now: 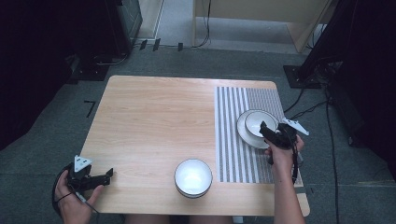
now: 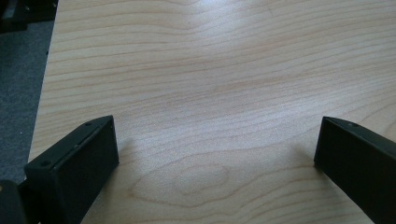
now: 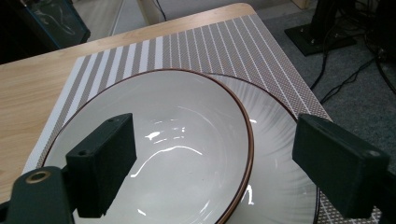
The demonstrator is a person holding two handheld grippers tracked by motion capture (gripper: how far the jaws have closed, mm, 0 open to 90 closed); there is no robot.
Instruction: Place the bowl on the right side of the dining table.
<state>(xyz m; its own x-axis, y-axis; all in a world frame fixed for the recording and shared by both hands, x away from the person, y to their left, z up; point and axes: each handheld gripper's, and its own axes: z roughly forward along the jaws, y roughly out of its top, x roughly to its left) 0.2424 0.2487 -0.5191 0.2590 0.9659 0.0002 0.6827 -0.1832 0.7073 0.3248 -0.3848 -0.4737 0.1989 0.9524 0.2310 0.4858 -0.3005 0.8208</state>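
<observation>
On the striped mat (image 1: pixel 243 135), brown-rimmed white bowl (image 3: pixel 159 154) sits on a plate (image 3: pixel 280 154); both tongs gape empty.

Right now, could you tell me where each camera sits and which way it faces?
High view: above the person's side, looking forward and down at the table; both forearms, left gripper, right gripper.
Left gripper view: on that gripper, facing bare wood between open jaws.
Right gripper view: on that gripper, facing the bowl on its plate, jaws apart.
Shared: bowl, plate, striped mat.

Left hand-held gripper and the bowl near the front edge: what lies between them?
In the high view, bare wooden table lies between the left hand-held gripper and bowl.
</observation>
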